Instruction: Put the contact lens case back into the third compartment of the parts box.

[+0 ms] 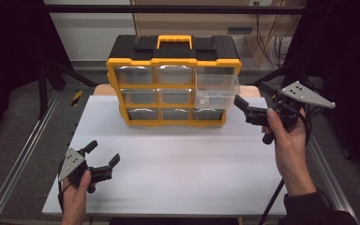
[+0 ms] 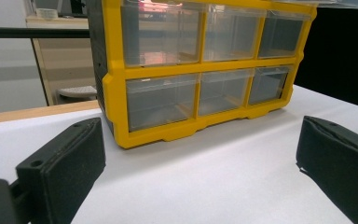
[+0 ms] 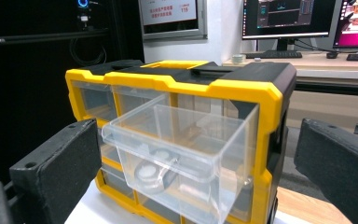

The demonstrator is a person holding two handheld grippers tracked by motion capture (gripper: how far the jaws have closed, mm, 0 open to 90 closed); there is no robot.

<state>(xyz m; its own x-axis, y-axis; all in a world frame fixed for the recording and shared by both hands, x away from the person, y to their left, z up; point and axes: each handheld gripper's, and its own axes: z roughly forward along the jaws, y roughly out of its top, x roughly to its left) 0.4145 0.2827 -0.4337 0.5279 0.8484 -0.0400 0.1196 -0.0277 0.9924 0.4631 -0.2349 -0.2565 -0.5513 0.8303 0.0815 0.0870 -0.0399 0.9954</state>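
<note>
Nine clear drawers in a three-by-three grid, that's what the yellow-and-black organizer (image 1: 173, 79) has, and it's sitting at the far middle of your white table (image 1: 178, 164). Eight drawers are pushed in; one, the top-right drawer (image 1: 217, 89), is pulled out toward you. From the right gripper view you can see a small pale round thing (image 3: 151, 171) lying in that open drawer, but it's too blurry through the plastic to say what it is. One yellow handle (image 1: 174, 41) sits on the black lid.

Your right gripper (image 1: 243, 105) is held up just beside the open drawer, jaws spread wide, not touching it. Your left gripper (image 1: 104, 157) hovers low over the near-left part of the table, well apart from the organizer, jaws also spread with nothing between them.
</note>
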